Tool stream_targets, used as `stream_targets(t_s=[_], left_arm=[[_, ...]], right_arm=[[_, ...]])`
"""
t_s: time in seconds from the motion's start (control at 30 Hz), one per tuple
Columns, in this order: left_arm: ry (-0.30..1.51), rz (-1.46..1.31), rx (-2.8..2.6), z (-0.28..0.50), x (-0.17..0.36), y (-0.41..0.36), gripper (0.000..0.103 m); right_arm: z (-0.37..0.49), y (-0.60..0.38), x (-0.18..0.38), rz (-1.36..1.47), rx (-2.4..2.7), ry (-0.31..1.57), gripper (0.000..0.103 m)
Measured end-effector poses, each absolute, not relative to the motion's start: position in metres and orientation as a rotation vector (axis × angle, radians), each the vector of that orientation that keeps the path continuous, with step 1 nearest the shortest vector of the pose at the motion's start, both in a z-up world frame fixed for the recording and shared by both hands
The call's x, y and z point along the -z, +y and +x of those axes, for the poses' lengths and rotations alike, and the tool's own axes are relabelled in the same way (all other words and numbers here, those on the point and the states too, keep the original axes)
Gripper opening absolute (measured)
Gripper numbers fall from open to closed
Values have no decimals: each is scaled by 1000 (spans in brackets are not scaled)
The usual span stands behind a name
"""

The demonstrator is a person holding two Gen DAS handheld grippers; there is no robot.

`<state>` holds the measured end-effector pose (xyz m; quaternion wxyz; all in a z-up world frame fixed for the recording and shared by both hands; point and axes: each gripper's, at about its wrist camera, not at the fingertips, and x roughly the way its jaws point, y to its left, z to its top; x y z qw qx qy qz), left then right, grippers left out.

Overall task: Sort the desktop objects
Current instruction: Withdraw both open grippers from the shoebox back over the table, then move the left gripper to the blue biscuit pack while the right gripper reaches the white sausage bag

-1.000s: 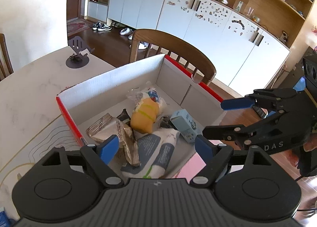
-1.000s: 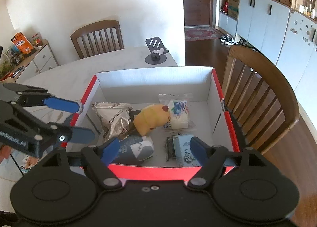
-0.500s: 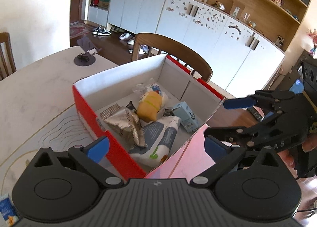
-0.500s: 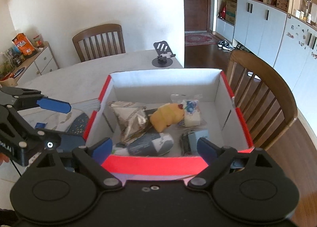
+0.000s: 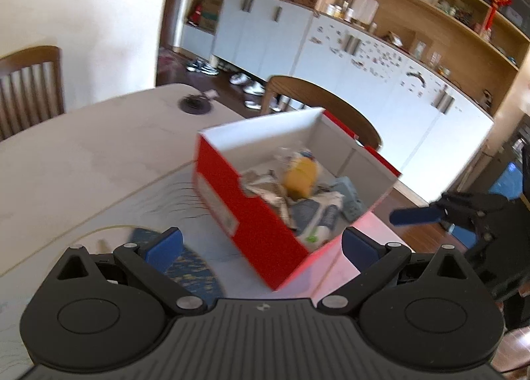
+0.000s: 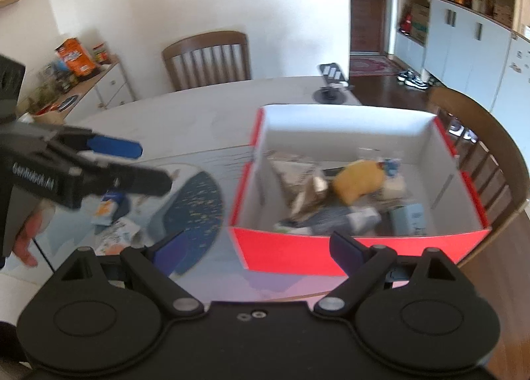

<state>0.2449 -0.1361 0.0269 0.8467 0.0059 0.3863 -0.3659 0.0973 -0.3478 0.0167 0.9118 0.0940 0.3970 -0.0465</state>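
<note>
My left gripper [image 5: 261, 244] and right gripper [image 6: 261, 247] spread wide and empty, both pulled back from the red box [image 6: 347, 247] since a second ago, box on the counter [image 5: 82, 154], long axis running away from me, yellow toy [image 6: 357, 184] inside.

My left gripper [image 5: 261, 244] points forward and downward, its blue-padded fingers [image 5: 164, 247] spread wide with nothing between them. My right gripper [image 6: 258, 247] has the same downward tilt, fingers [image 6: 344, 249] wide apart and empty. My left hand [image 6: 28, 234] is bare, gripping the handle from below. The right hand is not visible.
</note>
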Motion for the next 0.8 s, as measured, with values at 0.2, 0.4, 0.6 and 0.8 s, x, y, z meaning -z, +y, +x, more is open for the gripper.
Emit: stream_targets(t_s=[0.2,0.4,0.6,0.8], left_arm=[[786,10,714,245,-30,-95,103],[794,24,665,249,-25,-65,103],[799,33,617,254,-14,-44,103],[825,30,571,264,2,-26,103]], right_arm=[[108,-308,-10,181,35,835,93],[117,-265,-4,141,-23,845,93],[126,-234,1,128,-49,847,93],[145,-210,14,127,-38,877,93]])
